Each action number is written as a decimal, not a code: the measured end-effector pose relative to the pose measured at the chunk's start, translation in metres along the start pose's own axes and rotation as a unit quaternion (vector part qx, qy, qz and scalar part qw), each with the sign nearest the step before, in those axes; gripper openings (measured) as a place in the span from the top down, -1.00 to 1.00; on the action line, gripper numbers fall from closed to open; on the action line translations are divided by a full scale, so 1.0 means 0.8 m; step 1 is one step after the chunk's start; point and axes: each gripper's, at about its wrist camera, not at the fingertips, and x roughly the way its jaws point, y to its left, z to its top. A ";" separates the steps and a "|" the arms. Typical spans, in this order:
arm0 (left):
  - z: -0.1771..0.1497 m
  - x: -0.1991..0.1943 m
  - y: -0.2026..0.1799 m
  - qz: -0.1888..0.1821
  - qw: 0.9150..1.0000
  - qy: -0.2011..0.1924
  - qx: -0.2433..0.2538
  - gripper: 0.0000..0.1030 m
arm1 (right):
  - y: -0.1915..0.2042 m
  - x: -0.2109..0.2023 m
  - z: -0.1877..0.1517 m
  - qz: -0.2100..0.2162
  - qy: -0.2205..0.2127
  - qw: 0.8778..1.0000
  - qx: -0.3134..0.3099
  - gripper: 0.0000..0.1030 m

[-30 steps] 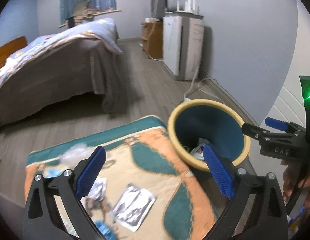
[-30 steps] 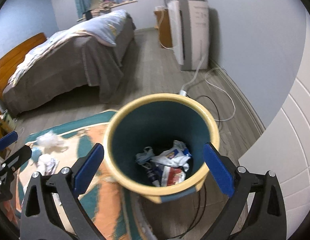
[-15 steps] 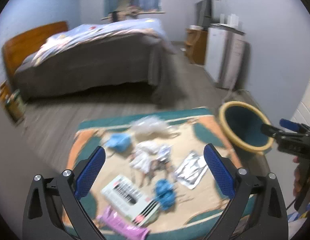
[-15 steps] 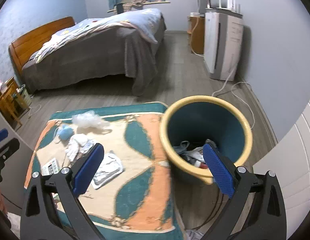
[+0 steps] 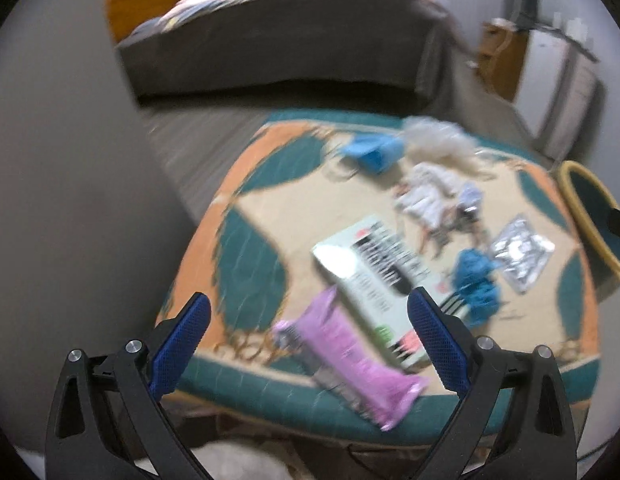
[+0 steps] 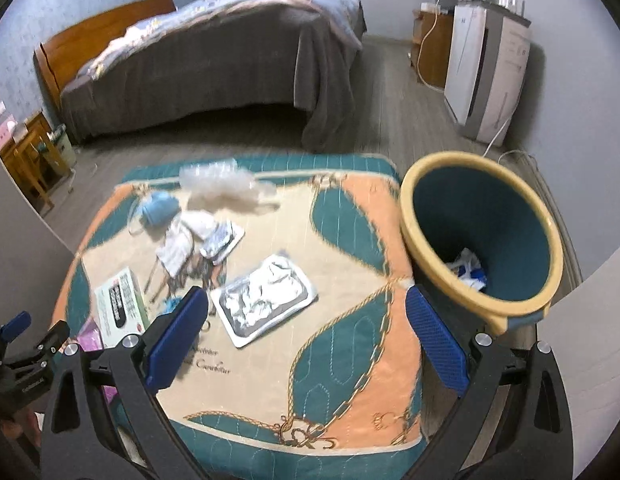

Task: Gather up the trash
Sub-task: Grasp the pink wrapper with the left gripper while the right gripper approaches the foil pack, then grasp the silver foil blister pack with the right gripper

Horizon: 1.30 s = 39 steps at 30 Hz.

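Here the bed (image 6: 213, 64) with its grey cover fills the far side of the room, and a white appliance (image 6: 486, 68) stands against the right wall. Nearer, the patterned teal, orange and cream mat (image 6: 350, 280) carries the loose trash. Just beside its right edge stands the yellow-rimmed teal bin (image 6: 482, 236), tilted in the fisheye view, with a few crumpled wrappers (image 6: 468, 268) at its bottom.

On the mat, a clear crumpled plastic bag (image 6: 225, 186) lies near the far edge, with a blue cloth-like item (image 6: 157, 208) just to its left. A heap of white paper and packets (image 6: 197, 240) sits near the middle, and a flat silver foil pouch (image 6: 263, 300) lies apart from it, toward the near side. A white and green box (image 5: 382, 280) rests toward the left front of the mat; a pink wrapper (image 5: 350, 356) touches its near end, and a crumpled blue piece (image 5: 476, 280) lies beside its right end.

The left gripper (image 5: 307, 336) hovers low over the mat's near left edge, angled down at the pink wrapper, its blue fingers (image 5: 181, 340) spread wide and empty. The right gripper (image 6: 305, 340) hangs higher over the near side of the mat, fingers (image 6: 436, 340) likewise wide apart and holding nothing, the foil pouch just ahead of its left finger.
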 end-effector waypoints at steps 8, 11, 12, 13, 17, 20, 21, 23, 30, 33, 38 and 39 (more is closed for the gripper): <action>-0.027 0.029 0.001 -0.002 0.999 0.043 -0.017 -0.76 | -0.006 0.019 -0.006 -0.018 0.012 1.000 0.012 -0.89; -0.033 0.038 -0.003 -0.011 0.998 0.064 -0.015 -0.39 | -0.010 0.035 -0.012 -0.024 0.023 0.999 0.013 -0.89; -0.036 0.043 -0.003 -0.018 0.997 0.076 -0.018 -0.35 | -0.011 0.040 -0.014 -0.023 0.029 0.999 0.014 -0.89; -0.036 0.045 -0.004 -0.020 0.996 0.080 -0.021 -0.27 | -0.010 0.045 -0.016 -0.020 0.035 0.999 0.014 -0.89; -0.039 0.056 -0.004 -0.039 0.994 0.093 -0.028 0.28 | -0.004 0.059 -0.020 -0.005 0.050 0.999 0.013 -0.89; -0.034 0.056 -0.013 -0.044 0.995 0.085 0.001 0.62 | 0.005 0.063 -0.020 -0.001 0.054 0.999 0.003 -0.88; -0.032 0.056 -0.013 -0.043 0.996 0.083 0.005 0.68 | 0.007 0.064 -0.020 0.000 0.054 0.999 0.001 -0.88; -0.024 0.053 -0.012 -0.041 0.997 0.071 0.014 0.78 | 0.011 0.066 -0.020 0.002 0.056 0.998 -0.002 -0.88; 0.041 0.008 -0.017 -0.057 0.995 -0.029 0.071 0.78 | 0.017 0.079 -0.026 0.013 0.081 0.996 0.025 -0.89; 0.090 -0.018 -0.013 -0.080 0.992 -0.065 0.079 0.78 | 0.026 0.088 -0.033 0.033 0.105 0.993 0.044 -0.89; 0.150 -0.053 -0.002 -0.083 0.983 -0.114 0.122 0.78 | 0.038 0.109 -0.034 0.042 0.129 0.989 0.061 -0.88; 0.156 -0.056 0.001 -0.087 0.982 -0.117 0.124 0.78 | 0.037 0.115 -0.034 0.046 0.136 0.987 0.072 -0.88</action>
